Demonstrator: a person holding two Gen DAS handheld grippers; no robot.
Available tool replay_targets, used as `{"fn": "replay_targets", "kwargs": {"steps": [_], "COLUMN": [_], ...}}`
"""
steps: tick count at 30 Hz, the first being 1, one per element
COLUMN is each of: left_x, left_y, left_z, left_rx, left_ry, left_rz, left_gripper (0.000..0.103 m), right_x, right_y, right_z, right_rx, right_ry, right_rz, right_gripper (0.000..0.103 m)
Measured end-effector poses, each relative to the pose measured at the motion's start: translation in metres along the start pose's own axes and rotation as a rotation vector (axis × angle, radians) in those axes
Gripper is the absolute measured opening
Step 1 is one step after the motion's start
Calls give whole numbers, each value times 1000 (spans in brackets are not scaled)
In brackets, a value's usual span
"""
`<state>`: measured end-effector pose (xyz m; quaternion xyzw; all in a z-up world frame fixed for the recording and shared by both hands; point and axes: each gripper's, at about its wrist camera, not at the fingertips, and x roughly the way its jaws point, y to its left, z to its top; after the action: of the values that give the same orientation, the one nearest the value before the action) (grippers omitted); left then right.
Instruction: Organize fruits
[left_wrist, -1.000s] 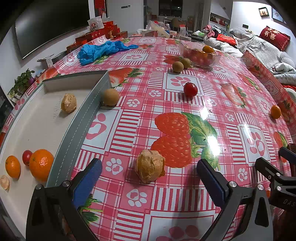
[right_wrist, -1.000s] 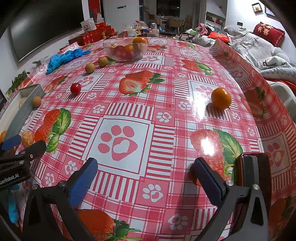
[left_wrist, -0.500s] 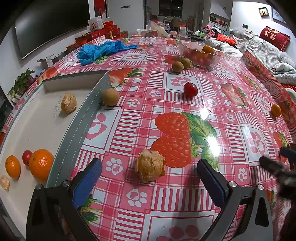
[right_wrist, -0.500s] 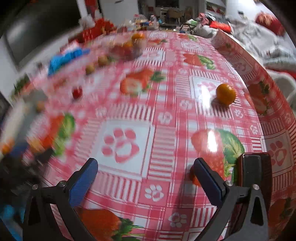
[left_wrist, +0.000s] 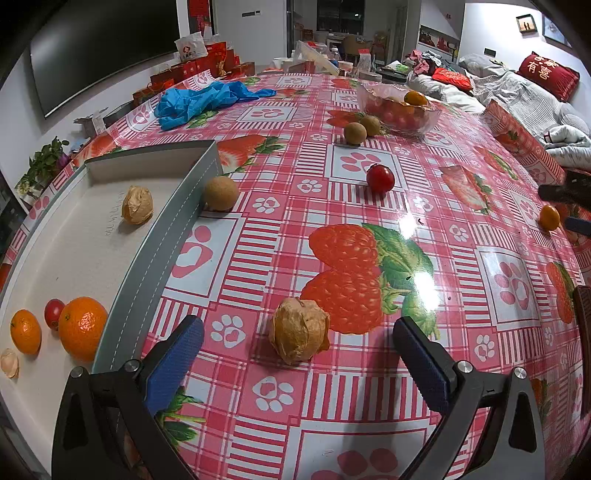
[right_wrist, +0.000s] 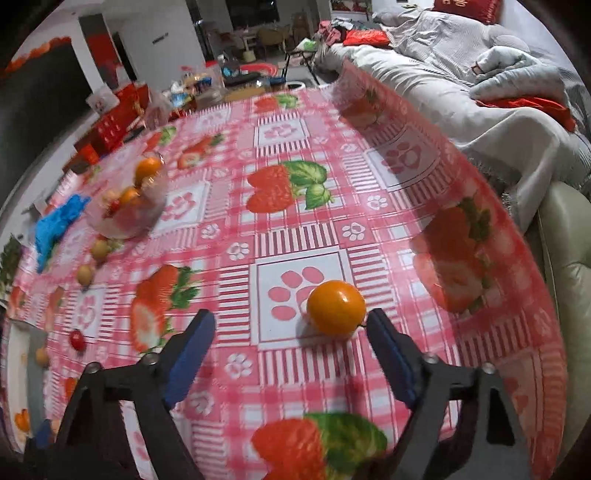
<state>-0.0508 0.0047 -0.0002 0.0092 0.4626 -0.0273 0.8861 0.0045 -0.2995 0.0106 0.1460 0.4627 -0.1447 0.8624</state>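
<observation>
Right claw (right_wrist: 291, 334): jaws apart and just been narrowing, nothing pinched yet. Small orange fruit (right_wrist: 336, 307) sits on the tablecloth (right_wrist: 280, 206) at lower centre of the right wrist frame, just inside the right-hand pad, near touching it; left-hand pad well clear.

Handling, as a guess: light, round, smooth skin, so likely to roll or squirt sideways if caught off-centre. Best taken across its widest middle, pads level, gentle squeeze; skin looks soft enough to bruise.

Left claw (left_wrist: 295, 354): jaws spread wide, gripping nothing. A papery brown husked fruit (left_wrist: 298, 329) lies between the pads at lower centre, touching neither.

Left wrist view alone shows the grey tray (left_wrist: 147, 236) at left, holding two oranges, a cherry tomato and another husked fruit. Right view alone shows the fruit-to-pad gap; it is blurred leftward.
</observation>
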Motion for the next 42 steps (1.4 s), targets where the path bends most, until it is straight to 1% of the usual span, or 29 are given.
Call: {"fn": "replay_targets", "kwargs": {"steps": [2,4,5,7,8,10,14,17,21,26,28,29,30,31,33,34,35,36,38,42], "left_x": [0,0,0,0,0,0,0,0,0,0,-1,-2,-4,-7,-9,-10,-10,-11,-12,-15], "left_y": [0,0,0,0,0,0,0,0,0,0,0,0,-1,-2,-6,-7,-8,-9,-10,-6], "left_z": [0,0,0,0,0,0,0,0,0,0,0,-1,-1,-1,0,1,2,4,6,6], "left_rx": [0,0,0,0,0,0,0,0,0,-1,0,1,5,14,27,31,35,37,46,23], "left_ry": [0,0,0,0,0,0,0,0,0,0,-1,-6,-14,-18,-17,-16,-16,-15,-4,16], "left_rz": [0,0,0,0,0,0,0,0,0,-1,-2,-4,-9,-14,-24,-27,-30,-37,-53,-90], "left_gripper": [103,103,103,103,103,103,103,103,103,103,101,95,86,82,67,63,53,41,26,26], "right_x": [11,19,22,22,22,19,6,-10,-29,-47,-51,-53,-55,-56,-58,-58,-59,-60,-61,-65], "right_y": [1,0,0,0,0,1,0,12,32,52,56,60,62,63,67,68,69,70,71,76], "right_z": [1,-1,-1,-1,-2,-3,-16,-37,-69,-102,-109,-113,-115,-116,-118,-119,-119,-119,-120,-121], "right_rx": [-13,-15,-24,-35,-44,-48,-15,-45,-100,-142,-162,-180,-191,-197,-207,-209,-209,-210,-215,-228], "right_ry": [5,14,-1,-15,-26,-32,-19,-7,10,17,17,16,16,15,18,20,21,22,24,26], "right_rz": [-28,-31,-43,-54,-47,-30,97,177,252,311,318,321,325,327,335,338,340,343,347,347], "right_gripper": [82,68,64,41,37,37,37,37,37,37,37,37,37,37,37,37,37,37,37,37]}}
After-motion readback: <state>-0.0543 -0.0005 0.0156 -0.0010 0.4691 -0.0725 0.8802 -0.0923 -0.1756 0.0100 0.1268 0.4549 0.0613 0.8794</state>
